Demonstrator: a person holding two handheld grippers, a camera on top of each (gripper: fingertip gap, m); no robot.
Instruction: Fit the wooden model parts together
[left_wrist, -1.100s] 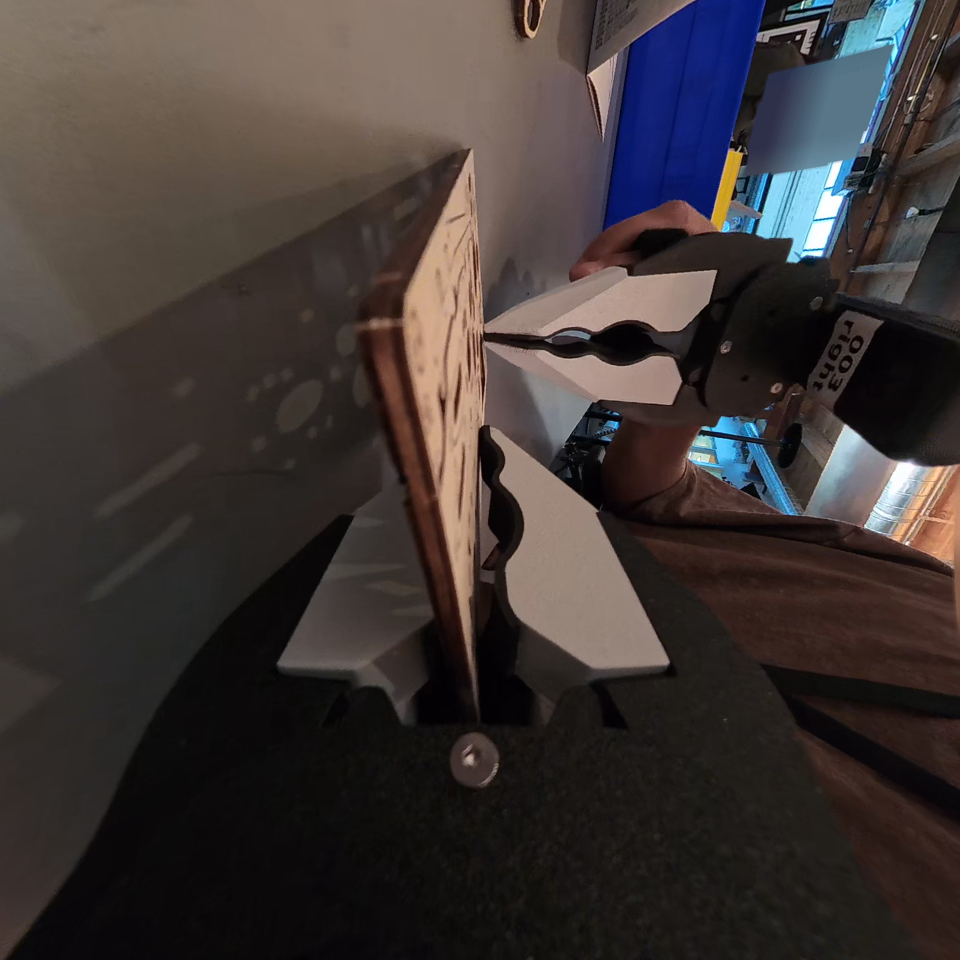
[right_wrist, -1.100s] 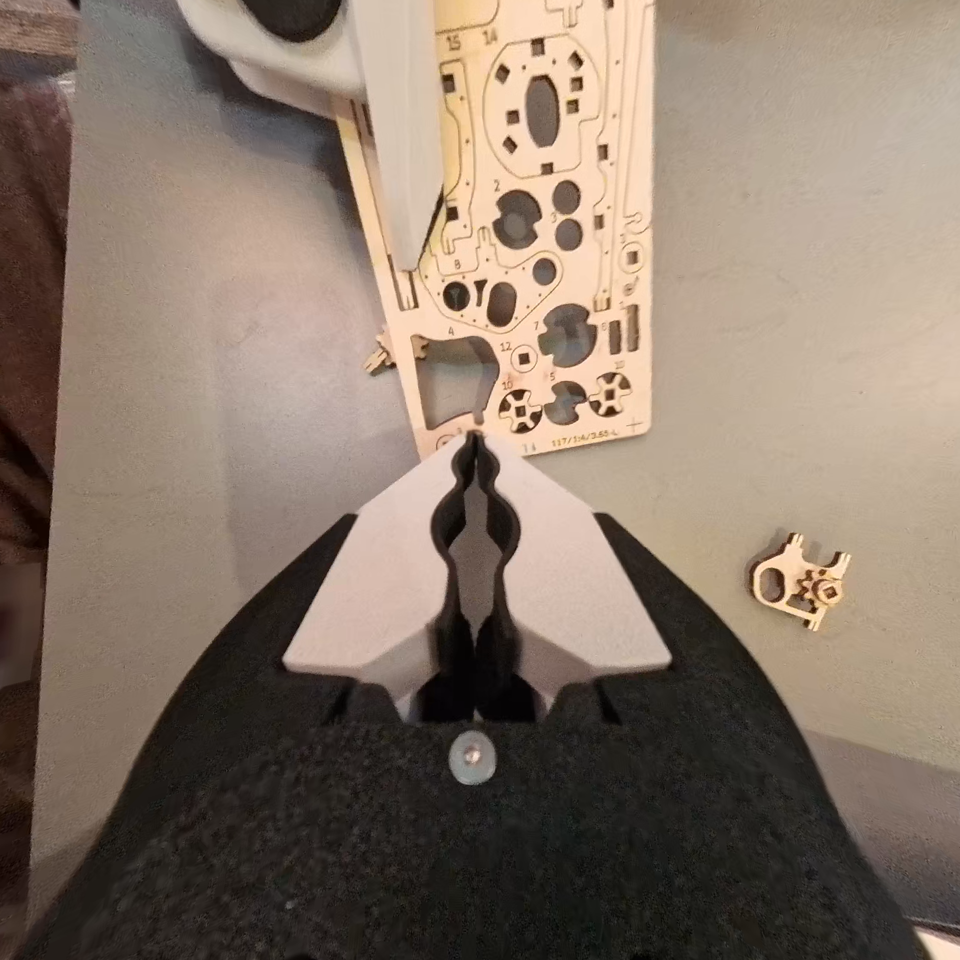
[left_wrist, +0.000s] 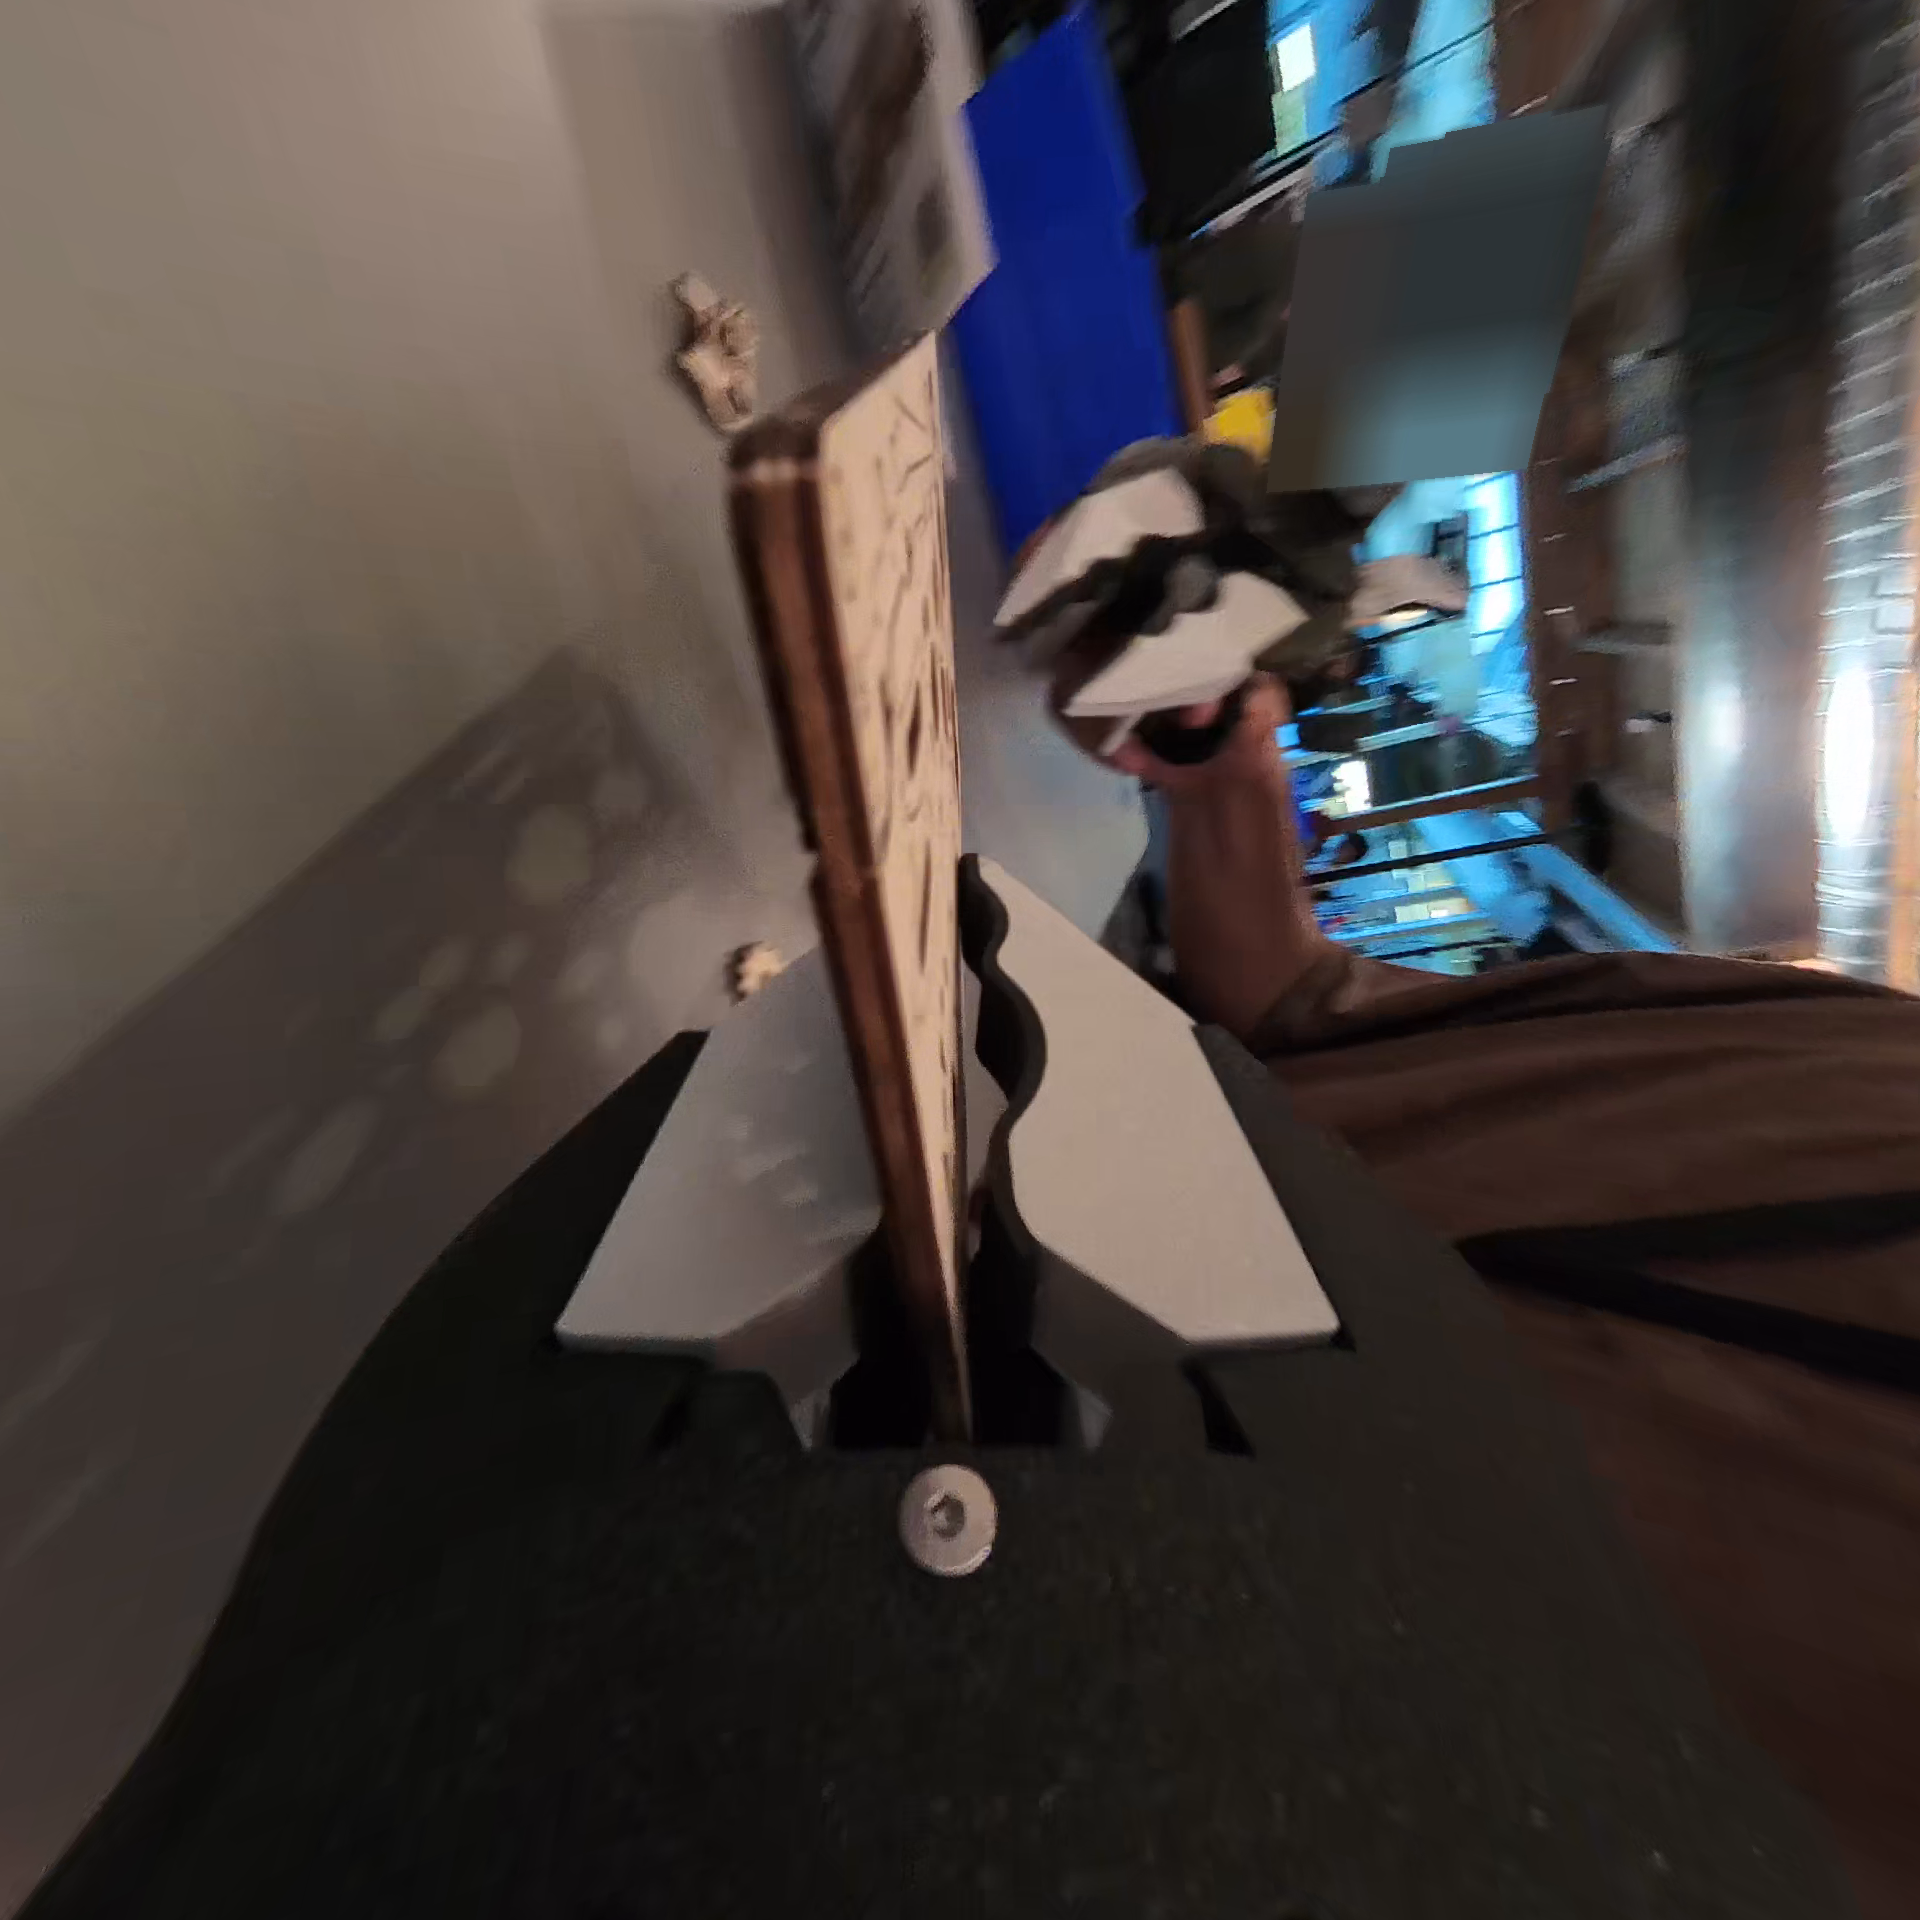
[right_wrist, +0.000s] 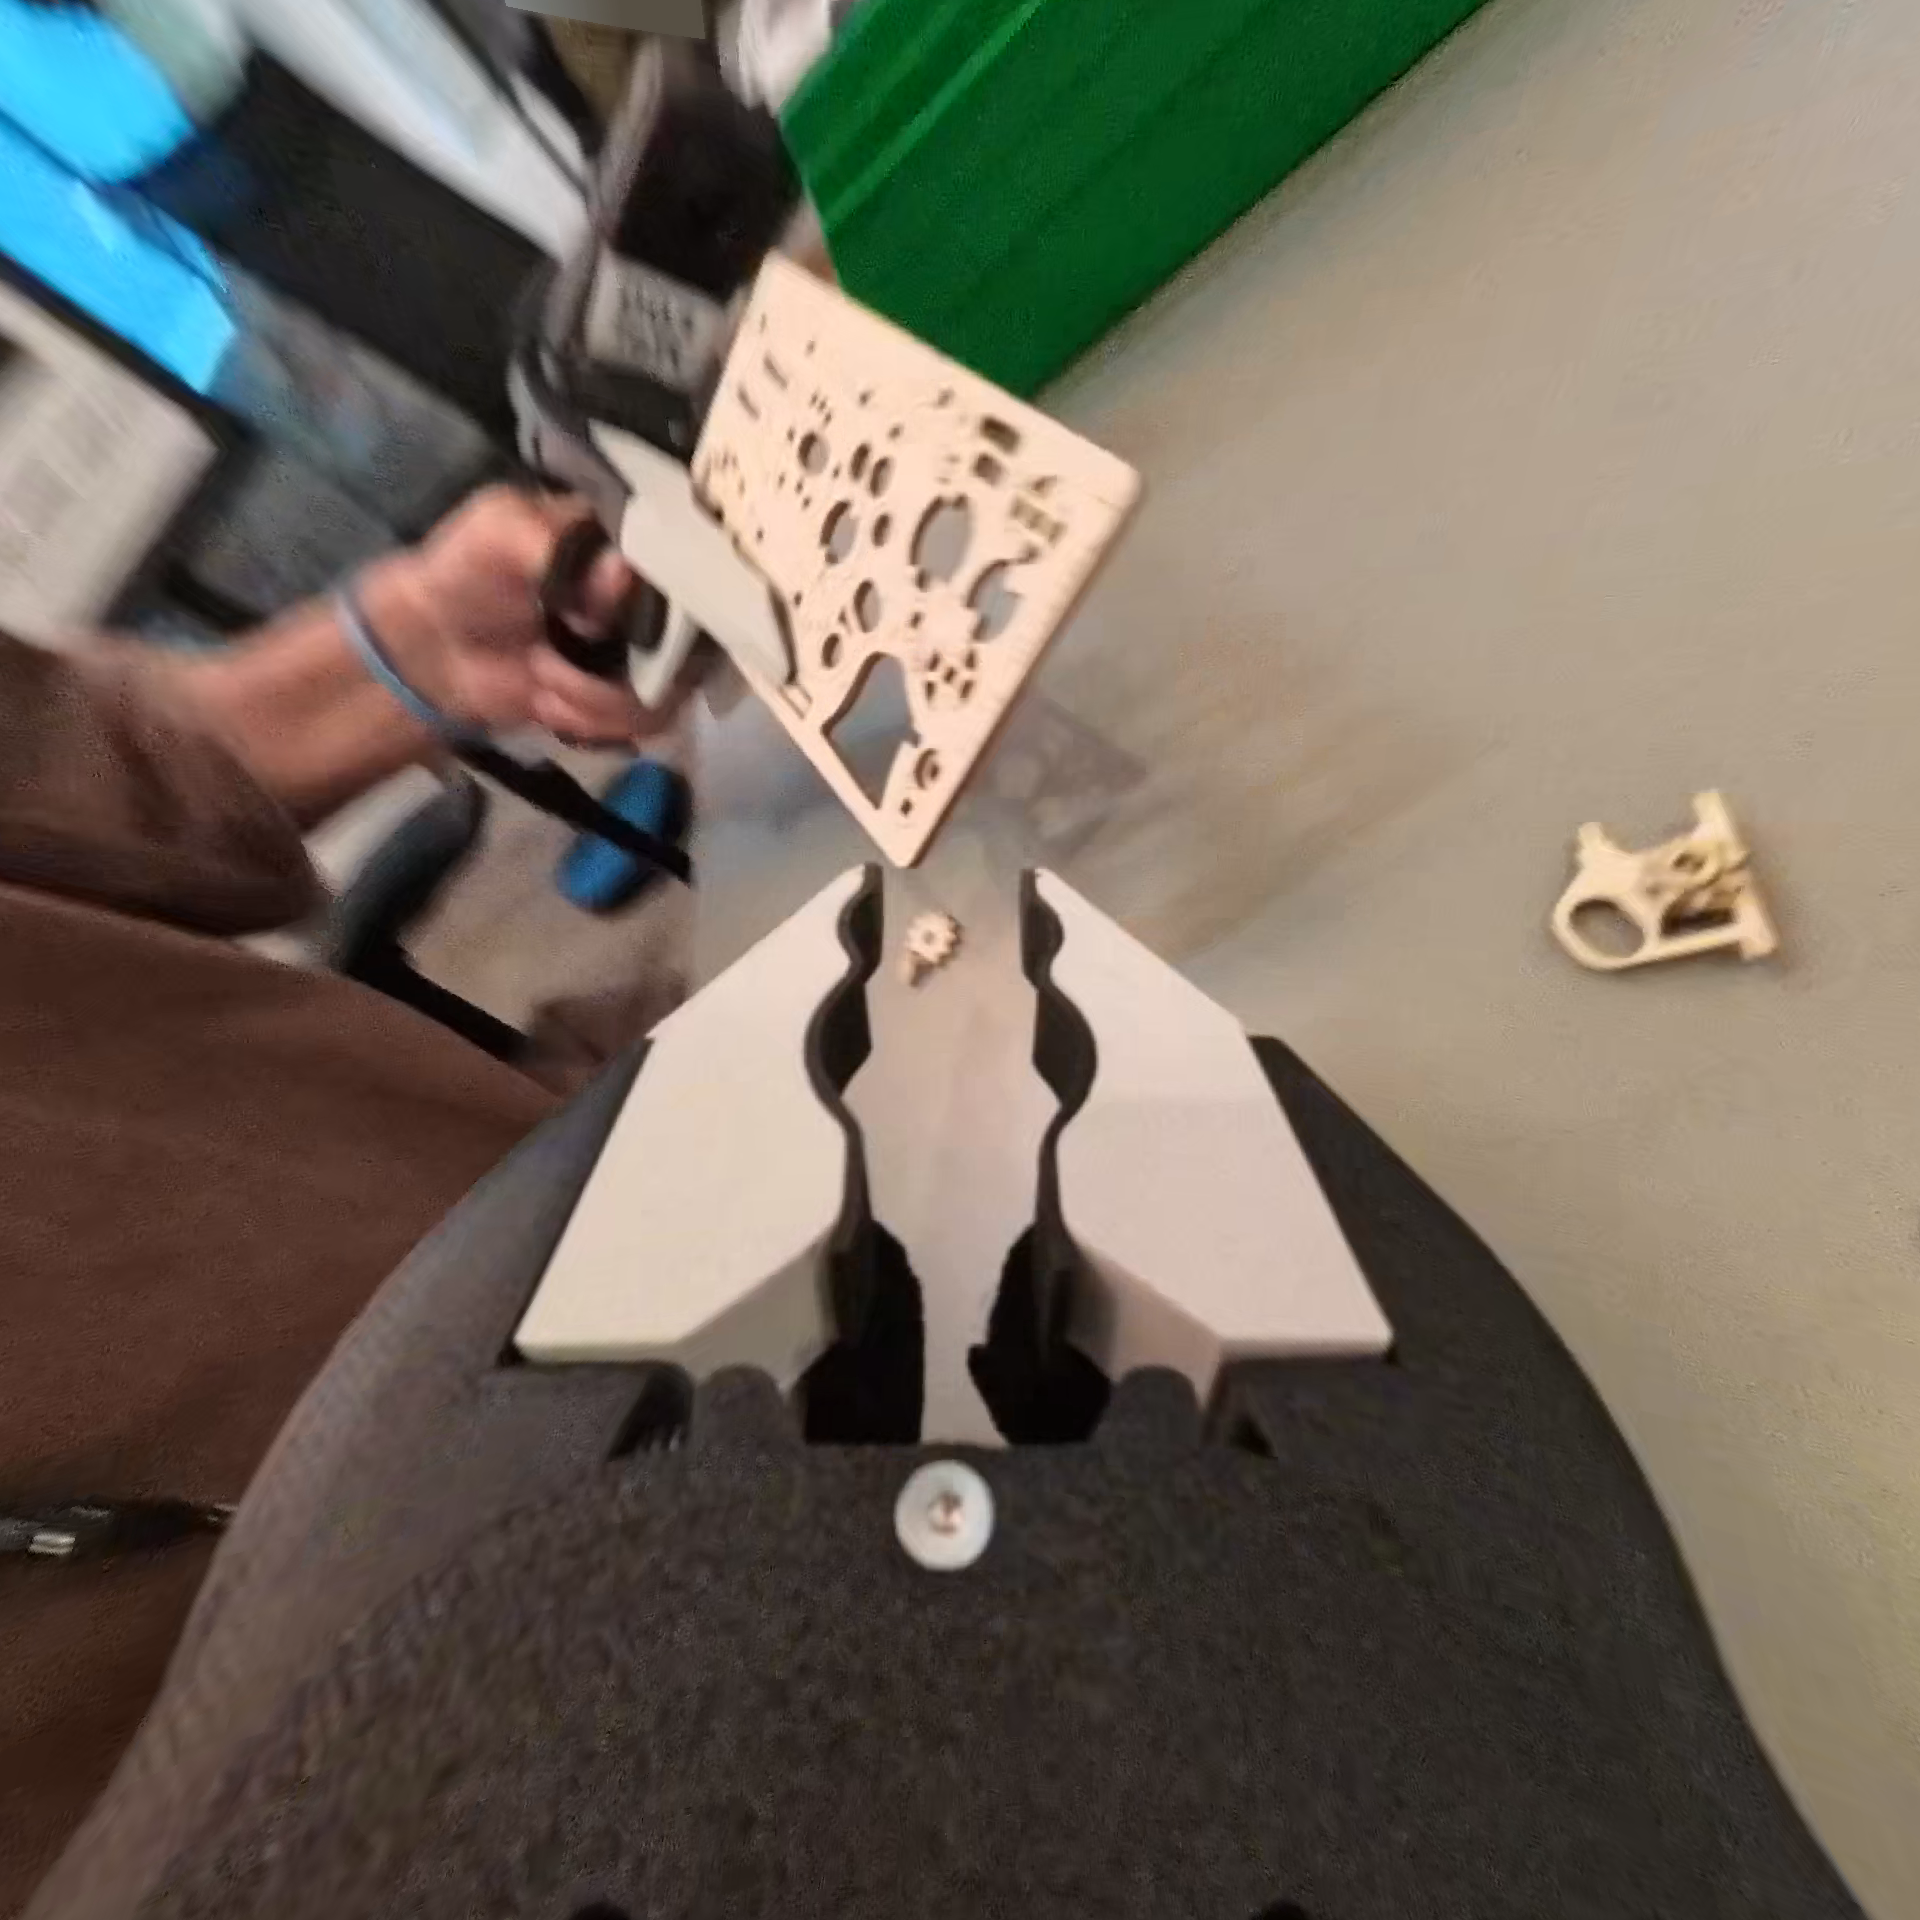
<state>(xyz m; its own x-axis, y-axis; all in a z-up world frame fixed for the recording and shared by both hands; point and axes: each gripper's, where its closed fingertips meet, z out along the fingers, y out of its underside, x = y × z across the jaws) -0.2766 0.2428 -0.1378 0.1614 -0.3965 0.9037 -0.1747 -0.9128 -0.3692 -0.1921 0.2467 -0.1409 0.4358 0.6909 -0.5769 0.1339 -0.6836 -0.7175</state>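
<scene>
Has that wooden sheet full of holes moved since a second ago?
Yes. The wooden sheet, gripped by the left gripper, has lifted off the grey table and tilted; a small gear piece now lies below it.

Workshop or makerspace interior. A plain grey worktop (right_wrist: 1507, 623) occupies the foreground, with a flat green plastic case (right_wrist: 1039, 135) at its far edge and a bright blue upright panel (left_wrist: 1060, 312) beside it. Behind stand a rough brick wall (left_wrist: 1870, 520), blurred shelving with blue-lit contents (left_wrist: 1455, 883), and the dark base of a wheeled office chair (right_wrist: 416, 935) on a pale floor; finer details are lost to motion blur
</scene>
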